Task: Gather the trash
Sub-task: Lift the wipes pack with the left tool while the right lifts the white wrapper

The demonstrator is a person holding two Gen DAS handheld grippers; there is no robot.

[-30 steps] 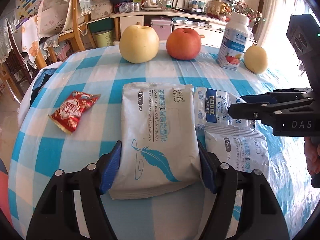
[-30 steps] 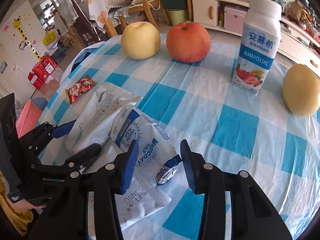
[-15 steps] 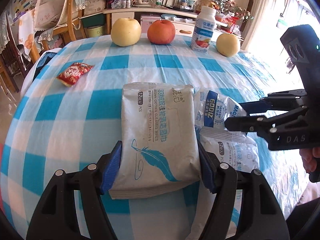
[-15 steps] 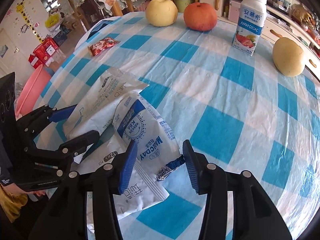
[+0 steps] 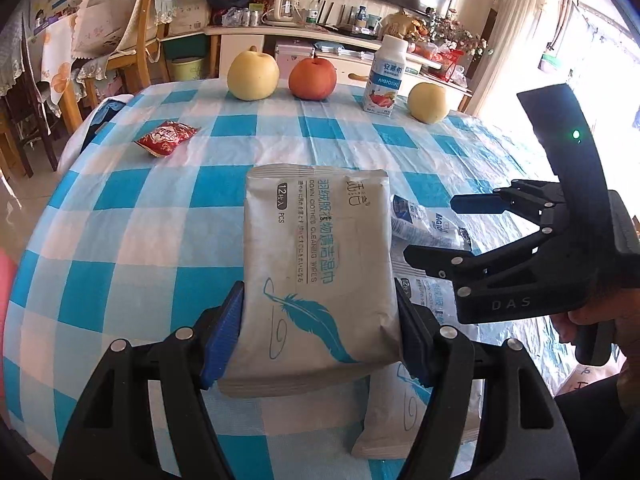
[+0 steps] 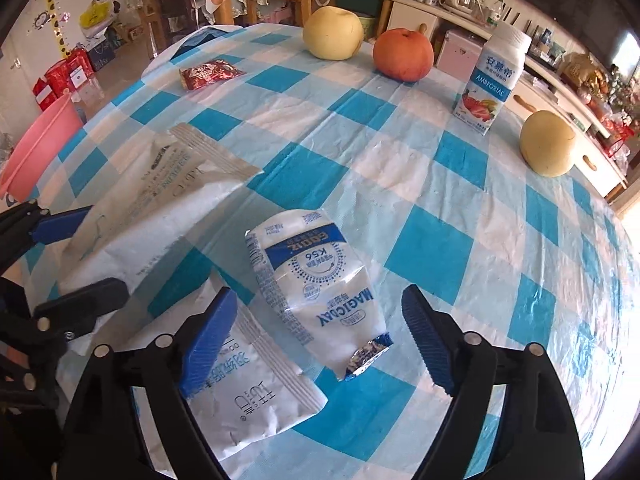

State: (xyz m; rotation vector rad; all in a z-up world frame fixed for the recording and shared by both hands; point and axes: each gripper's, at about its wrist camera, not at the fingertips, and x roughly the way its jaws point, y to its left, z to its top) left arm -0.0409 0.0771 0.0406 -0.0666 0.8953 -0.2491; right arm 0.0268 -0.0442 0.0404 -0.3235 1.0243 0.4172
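My left gripper [image 5: 318, 300] is shut on a grey-white wipes pack [image 5: 316, 248] with a blue feather print, held tilted above the checked tablecloth [image 5: 132, 240]. My right gripper [image 6: 316, 296] has its jaws opening wide. A crumpled blue-and-white wrapper [image 6: 304, 256] lies on the cloth between and below them, and neither pad touches it. A second wipes pack [image 6: 248, 388] lies flat under the right gripper's left finger. In the right wrist view the left gripper [image 6: 80, 260] with its held pack [image 6: 168, 208] is at the left. A red snack wrapper [image 5: 166, 138] lies far left.
At the table's far edge stand a yellow fruit [image 5: 253, 74], a red apple [image 5: 313, 79], a yogurt bottle [image 5: 386, 76] and another yellow fruit [image 5: 427, 103]. A pink basin [image 6: 36, 148] sits off the table's left side. Chairs [image 5: 132, 40] and a cabinet [image 5: 300, 40] stand behind.
The right jaws spread wide and let go of the blue-and-white wrapper, which now lies on the cloth. Both grippers drew back toward the near edge, the left still carrying its pack.
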